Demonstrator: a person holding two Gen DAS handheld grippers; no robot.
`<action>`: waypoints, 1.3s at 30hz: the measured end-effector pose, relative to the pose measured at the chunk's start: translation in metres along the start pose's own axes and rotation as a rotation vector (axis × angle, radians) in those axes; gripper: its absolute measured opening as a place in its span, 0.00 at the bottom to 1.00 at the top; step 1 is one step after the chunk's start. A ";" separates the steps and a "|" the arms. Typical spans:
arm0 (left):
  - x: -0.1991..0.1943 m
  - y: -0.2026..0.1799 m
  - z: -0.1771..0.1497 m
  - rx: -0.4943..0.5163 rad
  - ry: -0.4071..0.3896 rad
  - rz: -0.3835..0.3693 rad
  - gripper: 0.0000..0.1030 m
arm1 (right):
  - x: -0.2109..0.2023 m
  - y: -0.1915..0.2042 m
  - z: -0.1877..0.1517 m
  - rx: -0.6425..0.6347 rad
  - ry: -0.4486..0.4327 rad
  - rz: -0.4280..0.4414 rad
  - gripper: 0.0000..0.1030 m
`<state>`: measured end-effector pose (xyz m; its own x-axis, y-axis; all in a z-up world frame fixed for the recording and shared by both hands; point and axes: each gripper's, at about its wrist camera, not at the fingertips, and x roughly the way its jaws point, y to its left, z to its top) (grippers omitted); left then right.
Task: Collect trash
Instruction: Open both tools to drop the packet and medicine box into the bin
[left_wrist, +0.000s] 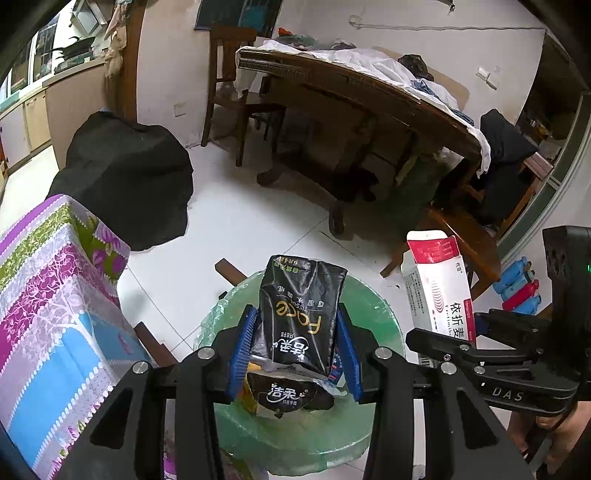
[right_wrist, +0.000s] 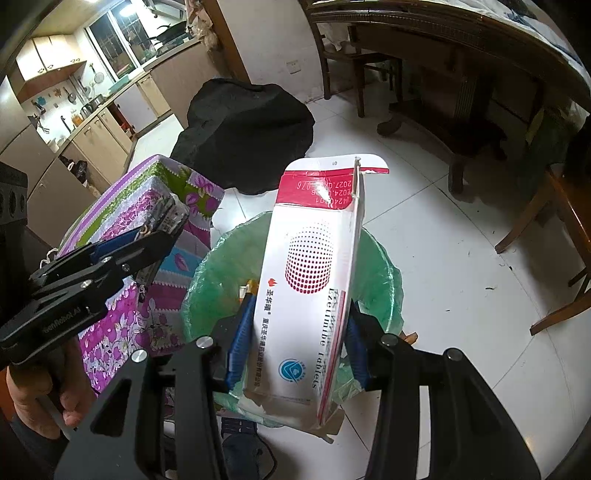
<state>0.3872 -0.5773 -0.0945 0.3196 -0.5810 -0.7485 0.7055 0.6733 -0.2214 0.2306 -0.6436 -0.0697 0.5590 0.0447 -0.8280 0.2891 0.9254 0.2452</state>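
My left gripper (left_wrist: 293, 347) is shut on a black tissue pack (left_wrist: 301, 314) with gold lettering, held just above the bin (left_wrist: 384, 325), which is lined with a green bag. Another black wrapper (left_wrist: 286, 397) lies inside the bin. My right gripper (right_wrist: 299, 341) is shut on a white and red tablet box (right_wrist: 314, 280), its top flap torn open, also held over the green-lined bin (right_wrist: 384, 280). In the left wrist view the right gripper (left_wrist: 476, 332) with the box (left_wrist: 439, 291) stands at the right. The left gripper (right_wrist: 155, 232) shows at the left of the right wrist view.
A box covered in purple floral cloth (left_wrist: 55, 295) stands left of the bin. Behind it sits a black covered bulk (left_wrist: 125, 177). A wooden table (left_wrist: 354, 88) with clothes, chairs (left_wrist: 229, 92) and a wooden stool (left_wrist: 461, 236) stand beyond. Coloured bottles (left_wrist: 521, 284) lie at right on the white tiled floor.
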 end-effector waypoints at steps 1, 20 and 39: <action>0.000 -0.001 0.000 0.000 0.000 0.001 0.42 | 0.000 0.000 0.000 -0.001 -0.001 -0.002 0.42; -0.005 -0.007 -0.032 0.056 -0.120 0.190 0.42 | -0.017 0.032 -0.024 -0.086 -0.182 -0.143 0.42; -0.001 -0.005 -0.065 0.048 -0.098 0.161 0.42 | -0.011 0.028 -0.038 -0.067 -0.172 -0.125 0.44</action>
<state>0.3419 -0.5507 -0.1338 0.4893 -0.5106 -0.7070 0.6688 0.7400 -0.0717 0.2038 -0.6036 -0.0730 0.6478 -0.1314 -0.7504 0.3157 0.9428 0.1075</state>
